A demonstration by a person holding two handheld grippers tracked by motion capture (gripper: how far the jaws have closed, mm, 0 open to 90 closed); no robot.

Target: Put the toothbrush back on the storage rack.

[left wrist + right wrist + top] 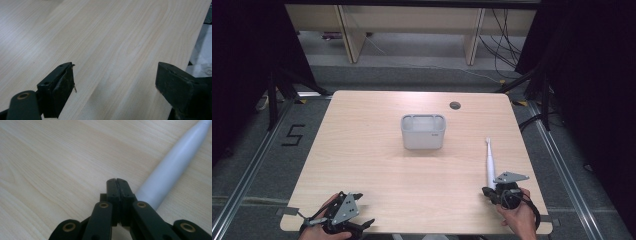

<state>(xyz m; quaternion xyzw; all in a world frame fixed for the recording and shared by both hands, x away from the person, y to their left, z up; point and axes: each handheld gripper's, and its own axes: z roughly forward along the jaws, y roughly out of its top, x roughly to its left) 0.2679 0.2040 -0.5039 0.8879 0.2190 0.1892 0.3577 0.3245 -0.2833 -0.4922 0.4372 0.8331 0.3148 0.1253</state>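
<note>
While the left tool (354,212) sits open and empty at the bench's (377,165) near-left edge, the right tool (117,181) is closed with nothing between its jaws, just beside the white toothbrush handle (172,167) lying near the bench's right side, well apart from the grey bin (423,132).

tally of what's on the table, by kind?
Bin: 1
Toothbrush: 1
Total: 2
</note>
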